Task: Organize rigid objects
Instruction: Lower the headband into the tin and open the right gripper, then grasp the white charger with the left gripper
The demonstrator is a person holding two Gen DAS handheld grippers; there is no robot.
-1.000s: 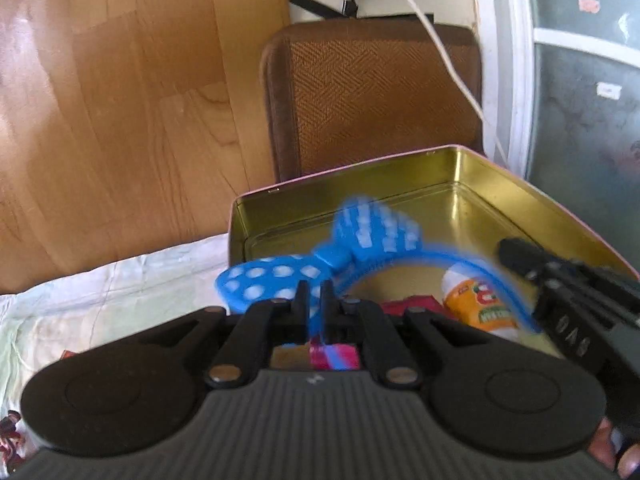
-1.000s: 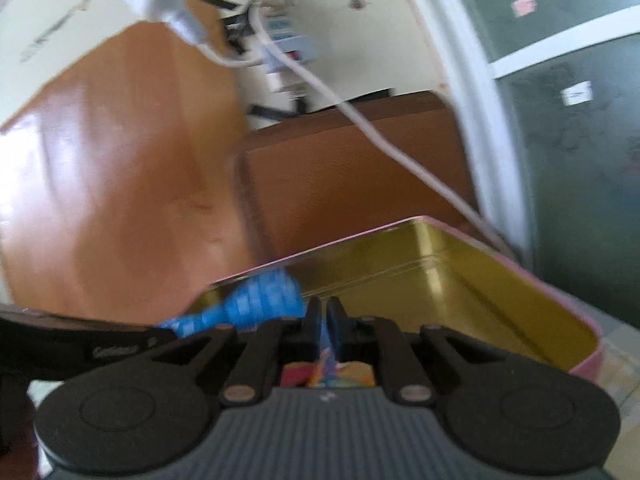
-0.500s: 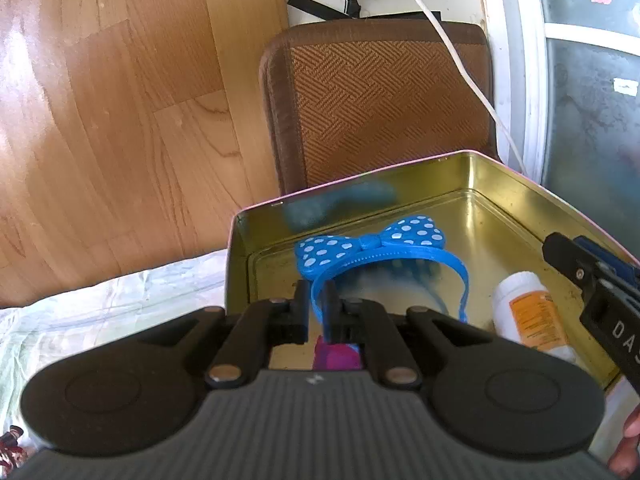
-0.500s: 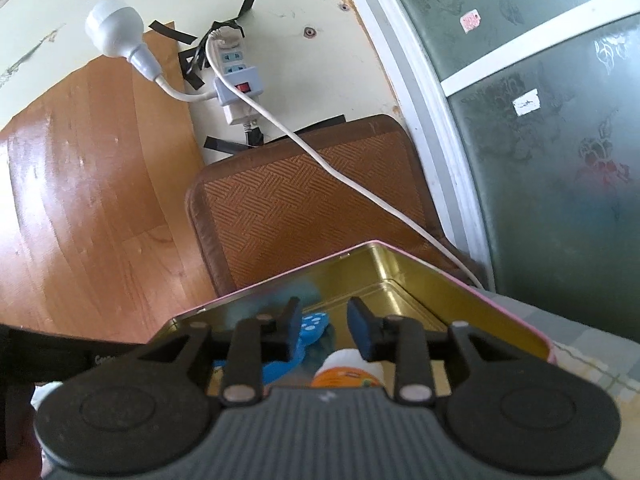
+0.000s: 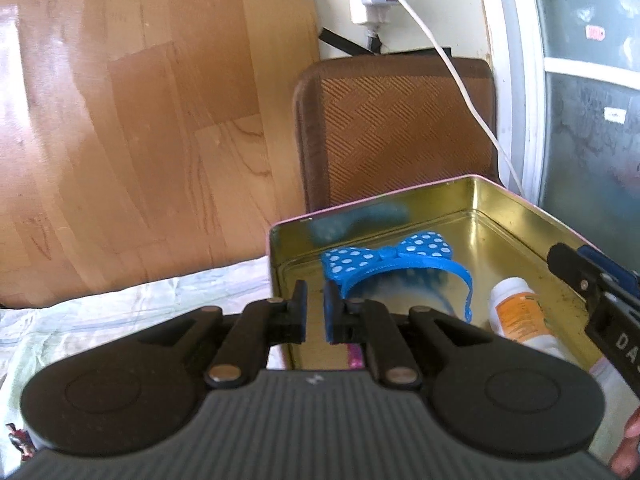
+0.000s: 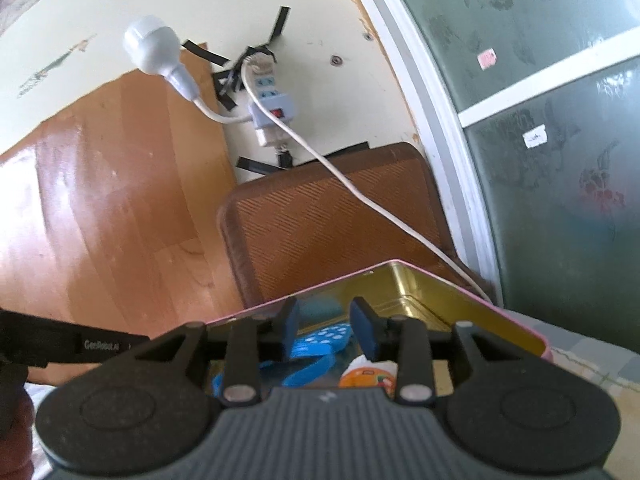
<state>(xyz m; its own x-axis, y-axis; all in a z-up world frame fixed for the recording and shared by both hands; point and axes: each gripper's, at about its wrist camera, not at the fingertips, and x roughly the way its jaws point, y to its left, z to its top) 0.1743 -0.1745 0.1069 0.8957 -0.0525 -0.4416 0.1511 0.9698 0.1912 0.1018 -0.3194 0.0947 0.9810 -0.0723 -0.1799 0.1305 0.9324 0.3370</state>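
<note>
Headband (image 5: 394,268), blue plastic with a white-dotted bow, lies inside the open gold-lined tin (image 5: 472,200), its bow toward the far wall of the tin and its band curving toward the near side. Beside it, on the right of the tin floor, lies a white bottle (image 5: 520,316) with an orange label, on its side. Left gripper (image 5: 315,312) is held low at the tin's near left corner; its jaws stand a narrow gap apart with nothing between them. The headband's near end shows just past the right fingertip, and contact there cannot be made out. Right gripper (image 6: 330,328) is held above the tin's near rim; its jaws stand moderately apart and empty, with the bow and the bottle's cap seen below and beyond them. In the left wrist view the right gripper's black body enters at the right edge, over the tin. The tin, pink on its outer rim, rests on a pale patterned cloth (image 5: 132,312). Behind it stands a brown woven chair back (image 6: 332,224); a white power strip (image 6: 272,108) and white cable (image 6: 360,196) hang on the wall above
</note>
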